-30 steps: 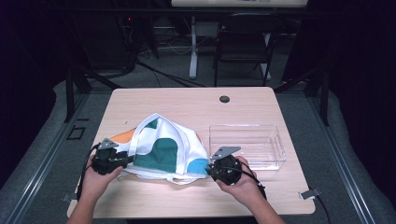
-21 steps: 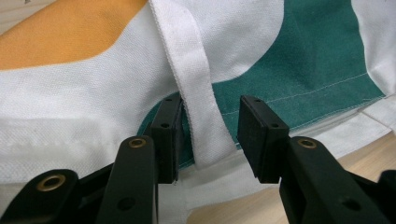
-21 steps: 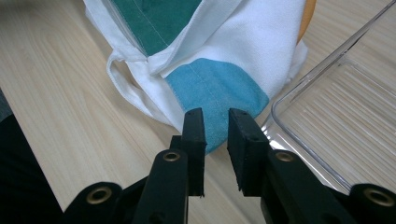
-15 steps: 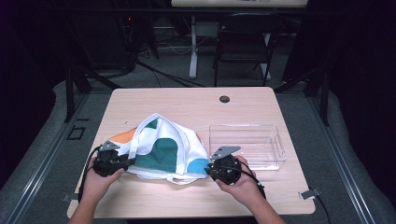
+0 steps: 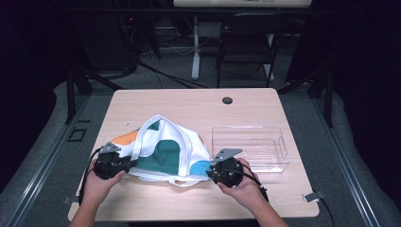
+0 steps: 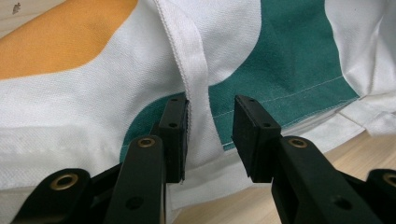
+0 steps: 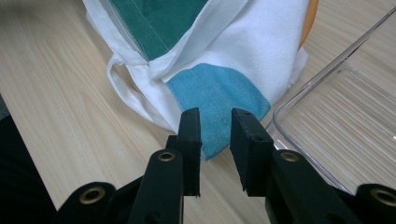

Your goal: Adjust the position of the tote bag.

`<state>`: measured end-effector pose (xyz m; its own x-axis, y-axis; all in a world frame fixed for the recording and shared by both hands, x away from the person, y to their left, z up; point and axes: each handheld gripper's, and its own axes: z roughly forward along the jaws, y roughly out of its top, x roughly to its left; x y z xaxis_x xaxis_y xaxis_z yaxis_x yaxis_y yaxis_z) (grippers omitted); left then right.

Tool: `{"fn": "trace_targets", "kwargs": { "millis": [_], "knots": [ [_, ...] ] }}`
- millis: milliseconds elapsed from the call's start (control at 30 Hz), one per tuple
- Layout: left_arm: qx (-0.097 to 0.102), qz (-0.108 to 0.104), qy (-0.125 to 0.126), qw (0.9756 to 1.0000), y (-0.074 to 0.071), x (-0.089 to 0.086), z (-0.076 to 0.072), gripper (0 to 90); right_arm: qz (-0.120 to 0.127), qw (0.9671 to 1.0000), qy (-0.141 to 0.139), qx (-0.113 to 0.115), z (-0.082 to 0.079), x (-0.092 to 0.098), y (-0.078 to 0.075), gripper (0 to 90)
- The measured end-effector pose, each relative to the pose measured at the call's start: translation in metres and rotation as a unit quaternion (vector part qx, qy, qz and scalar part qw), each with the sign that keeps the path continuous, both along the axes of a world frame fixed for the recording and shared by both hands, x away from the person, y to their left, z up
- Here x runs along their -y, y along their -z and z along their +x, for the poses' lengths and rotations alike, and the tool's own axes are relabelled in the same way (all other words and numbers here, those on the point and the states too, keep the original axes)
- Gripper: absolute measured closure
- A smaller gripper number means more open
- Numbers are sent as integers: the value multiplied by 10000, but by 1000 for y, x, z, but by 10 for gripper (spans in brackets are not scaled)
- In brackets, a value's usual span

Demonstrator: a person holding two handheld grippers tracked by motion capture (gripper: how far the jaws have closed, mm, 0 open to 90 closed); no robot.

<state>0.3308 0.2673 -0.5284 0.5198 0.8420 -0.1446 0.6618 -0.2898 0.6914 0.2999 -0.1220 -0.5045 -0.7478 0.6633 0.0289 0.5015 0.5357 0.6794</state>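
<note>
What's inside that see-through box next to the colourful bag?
Nothing. The clear box looks empty: through its walls and ribbed bottom you see just the wooden table. The colourful bag lies beside it, on the table, and its near edge hides nothing of the box.

Patterned cloth bag [image 5: 165, 153], table [image 5: 189, 104], clear tray [image 5: 250, 146]

A light wooden bench [image 5: 265, 106] with a round dark grommet [image 5: 227, 100] near its far edge stands on a grey carpeted floor [image 5: 52, 142] in a dim room. Beyond it, a dark chair [image 5: 246, 47] and the white leg of another table [image 5: 195, 47] stand in shadow, with cables [image 5: 165, 78] trailing over the floor. Dark metal frame struts [image 5: 78, 80] rise at both sides of the bench.
</note>
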Motion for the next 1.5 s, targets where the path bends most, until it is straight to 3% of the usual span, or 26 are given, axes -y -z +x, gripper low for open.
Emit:
{"fn": "trace_targets", "kwargs": {
  "millis": [300,333,500,700,1100,1500],
  "knots": [
    [-13,74,15,10000,-2,-1,-1,774,-23,10000,-6,26,0,-1,1,725],
    [10,203,55,9998,-2,-1,-1,789,-19,10000,-4,29,0,-1,1,724],
    [43,263,50,9996,-3,-2,-1,848,-66,10000,-40,12,0,0,1,724],
    [73,287,30,9996,-4,-2,-2,871,-58,10000,-39,17,0,-1,1,724],
    [311,194,67,9993,-18,-6,-4,884,9,9999,14,118,-1,-2,0,730],
    [579,30,30,9983,-37,-12,4,885,-23,9996,-139,259,-5,-11,-13,767]
  ]
}}
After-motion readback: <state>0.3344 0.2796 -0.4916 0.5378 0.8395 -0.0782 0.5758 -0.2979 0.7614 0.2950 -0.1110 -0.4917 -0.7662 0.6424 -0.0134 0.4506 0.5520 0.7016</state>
